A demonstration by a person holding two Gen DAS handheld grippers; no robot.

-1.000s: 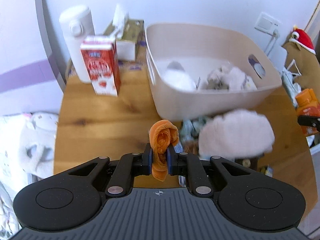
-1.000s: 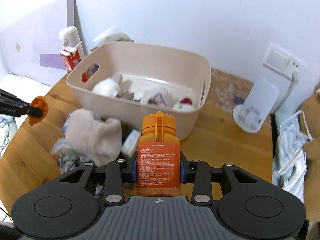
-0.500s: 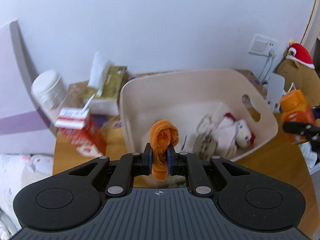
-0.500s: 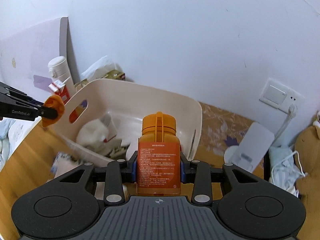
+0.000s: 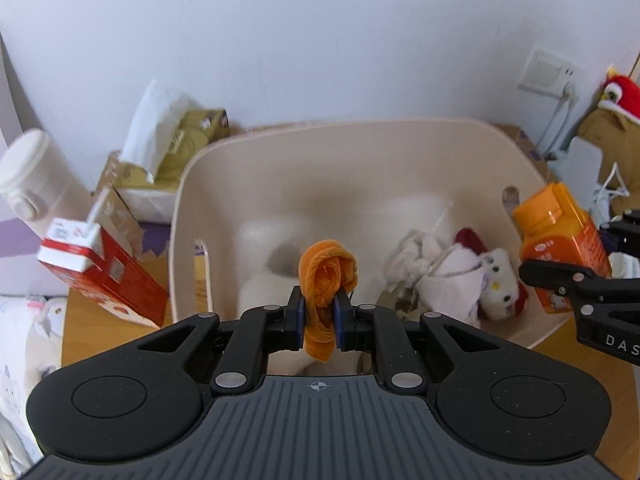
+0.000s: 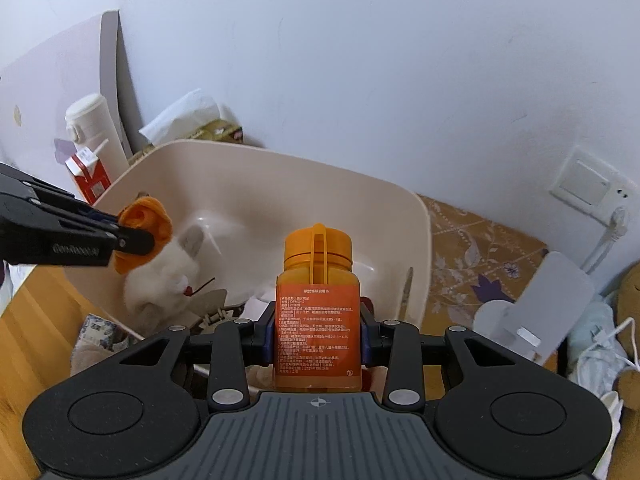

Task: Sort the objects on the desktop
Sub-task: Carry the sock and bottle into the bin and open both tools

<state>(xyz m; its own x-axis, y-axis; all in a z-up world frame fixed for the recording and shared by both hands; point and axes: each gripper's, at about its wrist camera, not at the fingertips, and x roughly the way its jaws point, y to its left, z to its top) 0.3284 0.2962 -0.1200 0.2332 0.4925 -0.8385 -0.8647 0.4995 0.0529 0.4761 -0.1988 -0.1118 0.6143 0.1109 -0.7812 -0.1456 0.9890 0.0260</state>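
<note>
My left gripper (image 5: 319,314) is shut on a rolled orange cloth (image 5: 326,280) and hangs over the near rim of the beige plastic bin (image 5: 360,136). White plush toys (image 5: 472,276) lie on the bin's floor. My right gripper (image 6: 318,336) is shut on an orange bottle (image 6: 318,312) with an orange label, held upright above the bin's near right side. In the right wrist view the left gripper (image 6: 132,232) comes in from the left with the orange cloth (image 6: 146,216) over the bin (image 6: 280,176). In the left wrist view the orange bottle (image 5: 560,240) sits at the bin's right edge.
A red milk carton (image 5: 100,276), a white flask (image 5: 28,180) and a tissue box (image 5: 172,152) stand left of the bin on the wooden table (image 5: 96,332). A white stand (image 6: 536,312), a wall socket (image 6: 588,184) and a cable are to the right. Fabric items (image 6: 100,336) lie before the bin.
Both grippers have moved forward from above the table's near clutter to over the bin, each still holding its object. The bin now fills both views.
</note>
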